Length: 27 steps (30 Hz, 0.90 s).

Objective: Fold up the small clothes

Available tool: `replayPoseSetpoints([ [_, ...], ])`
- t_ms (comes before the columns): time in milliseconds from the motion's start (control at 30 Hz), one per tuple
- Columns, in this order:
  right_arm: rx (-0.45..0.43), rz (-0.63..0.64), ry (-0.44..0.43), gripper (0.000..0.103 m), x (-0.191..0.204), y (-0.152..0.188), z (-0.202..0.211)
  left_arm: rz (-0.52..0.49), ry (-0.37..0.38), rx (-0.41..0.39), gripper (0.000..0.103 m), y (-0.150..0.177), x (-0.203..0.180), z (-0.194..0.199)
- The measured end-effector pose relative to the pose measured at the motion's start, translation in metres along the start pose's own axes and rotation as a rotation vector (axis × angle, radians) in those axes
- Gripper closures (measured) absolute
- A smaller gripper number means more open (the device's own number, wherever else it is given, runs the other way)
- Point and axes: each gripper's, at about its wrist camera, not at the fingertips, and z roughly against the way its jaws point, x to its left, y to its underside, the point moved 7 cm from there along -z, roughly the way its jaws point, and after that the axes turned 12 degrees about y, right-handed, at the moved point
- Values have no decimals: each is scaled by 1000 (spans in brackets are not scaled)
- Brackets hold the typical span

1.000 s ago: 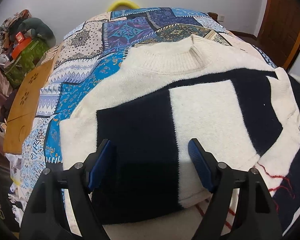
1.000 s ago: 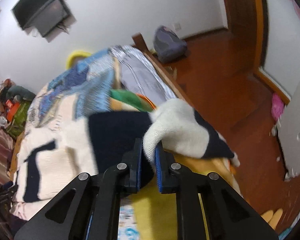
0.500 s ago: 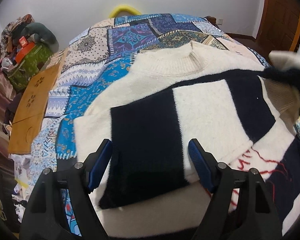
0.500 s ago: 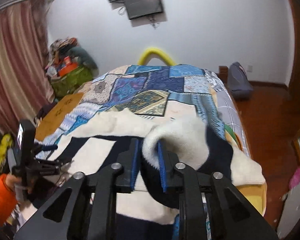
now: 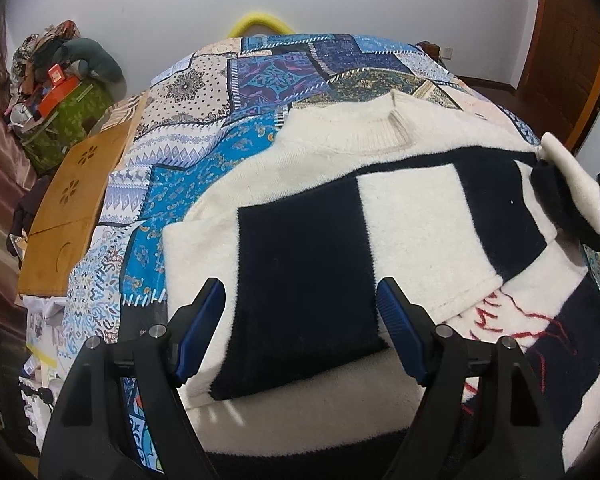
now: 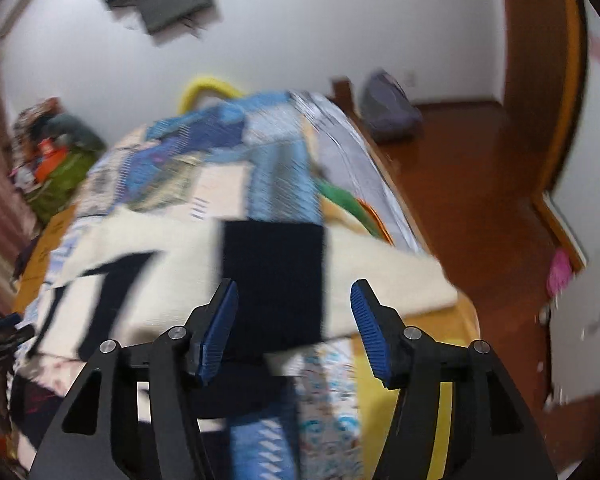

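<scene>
A cream and navy block-pattern knit sweater [image 5: 400,216] lies on the patchwork bedspread [image 5: 204,128], collar away from me. One sleeve is folded across its front as a navy and cream panel. Another sleeve's end [image 5: 568,196] lies bunched at the sweater's right edge. My left gripper [image 5: 300,332] is open and empty, just above the folded panel. In the blurred right wrist view the sweater [image 6: 180,268] lies ahead with a sleeve [image 6: 384,284] stretched toward the bed's right edge. My right gripper [image 6: 294,328] is open and empty above its navy patch.
A wooden lap board [image 5: 76,204] lies at the bed's left edge, with a heap of bags and clothes [image 5: 60,80] beyond. A yellow hoop [image 5: 260,24] stands behind the bed. Wooden floor, a grey backpack [image 6: 388,108] and a door [image 6: 540,80] lie to the right.
My right gripper opened and let go of the sleeve, which now lies on the sweater's right side, and swung away to the right. My left gripper stayed open and drew back slightly.
</scene>
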Motion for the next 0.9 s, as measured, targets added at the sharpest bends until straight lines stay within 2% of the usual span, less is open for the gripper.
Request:
replayPoseSetpoints([
  [133,97,-59,62,48,-23,10,-48,-9,-5,13,25,4,-4,-3],
  [267,95,-62,81,50,-26,10,-68,-19,-18,21,25,7,-5,-7],
  [300,83,-52,90,54,-23,8,-68,-18,-19,23,25,7,-5,-8],
  [333,73,-32,98,69,-21,8,-67,-17,-19,23,25,7,-5,-8],
  [367,64,-19,93,87,-19,7,-65,-13,-18,23,25,7,-4,-9],
  [400,60,-10,86,92,-17,6,-64,-8,-15,22,25,7,-4,-9],
  [600,35,-17,-25,95,-7,-9,-28,-5,1,2,25,7,-4,-2],
  [767,-59,49,-102,95,35,-34,26,5,18,-21,25,9,1,10],
  [900,-132,118,-181,96,85,-47,69,21,37,-46,25,15,8,23],
])
